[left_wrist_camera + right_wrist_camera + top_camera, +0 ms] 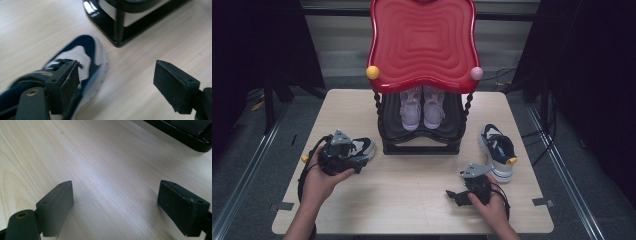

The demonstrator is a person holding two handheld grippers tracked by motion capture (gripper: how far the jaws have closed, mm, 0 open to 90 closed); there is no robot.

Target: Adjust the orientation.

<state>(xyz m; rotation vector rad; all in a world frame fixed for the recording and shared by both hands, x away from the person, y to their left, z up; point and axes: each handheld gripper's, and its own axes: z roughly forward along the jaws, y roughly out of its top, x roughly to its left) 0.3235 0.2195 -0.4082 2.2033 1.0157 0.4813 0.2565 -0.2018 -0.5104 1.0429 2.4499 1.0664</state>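
A navy and white sneaker (363, 147) lies on the table left of the shoe rack. My left gripper (349, 156) hovers over its heel end. In the left gripper view the sneaker (87, 56) sits behind the left jaw, its toe toward the rack's black base (120, 27). The left gripper (117, 71) is open, with mostly bare wood between the jaws. The matching sneaker (498, 147) lies right of the rack. My right gripper (455, 195) rests low near the front right, and in its own view it (115, 188) is open over bare wood.
The rack has a wavy red top (422, 40) and a black lower shelf (422, 146) holding a pair of pink shoes (422, 107). Its base corner (185, 132) shows far off in the right gripper view. The light wooden table (412, 205) has bare wood across the front middle.
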